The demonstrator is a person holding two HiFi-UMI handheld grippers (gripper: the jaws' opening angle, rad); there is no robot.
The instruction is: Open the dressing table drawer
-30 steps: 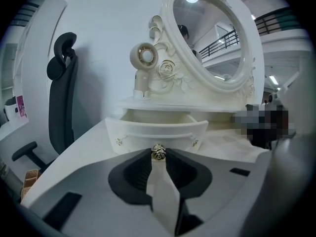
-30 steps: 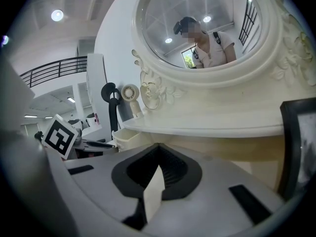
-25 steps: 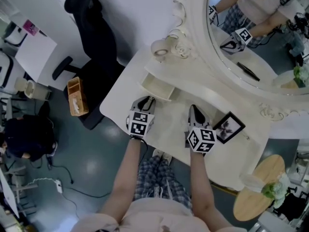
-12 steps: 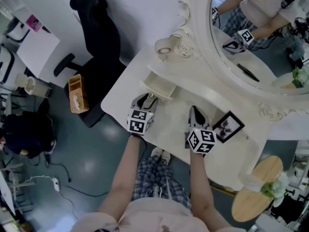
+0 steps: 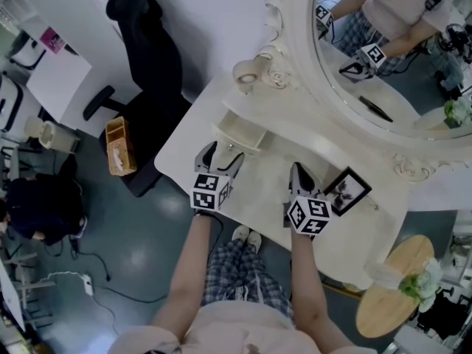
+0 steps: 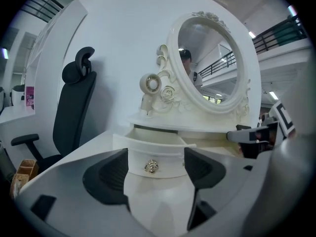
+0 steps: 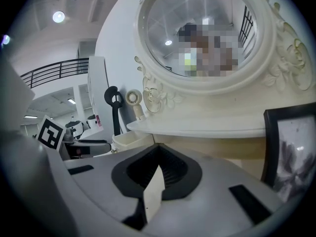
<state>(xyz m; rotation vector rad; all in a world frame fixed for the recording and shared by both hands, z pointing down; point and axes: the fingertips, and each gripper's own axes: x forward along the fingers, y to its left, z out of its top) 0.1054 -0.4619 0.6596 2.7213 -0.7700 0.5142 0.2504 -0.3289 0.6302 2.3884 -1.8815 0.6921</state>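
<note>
The drawer (image 5: pixel 240 133) stands pulled out over the white surface (image 5: pixel 181 152), under the mirror's shelf. The left hand-held gripper (image 5: pixel 220 152) faces it, its jaws just opened wide. The right hand-held gripper (image 5: pixel 297 168), further right, has its jaws closed on nothing. The drawer's small gold knob (image 6: pixel 151 167) sits between the left jaws, untouched.

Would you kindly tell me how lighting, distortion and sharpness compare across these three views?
Head view: even, soft light, no glare on the mirror. Left gripper view: strong fisheye bend and dark corners; the drawer is sharp. Right gripper view: same fisheye; a ceiling lamp flares, a mosaic patch covers part of the mirror.
</note>
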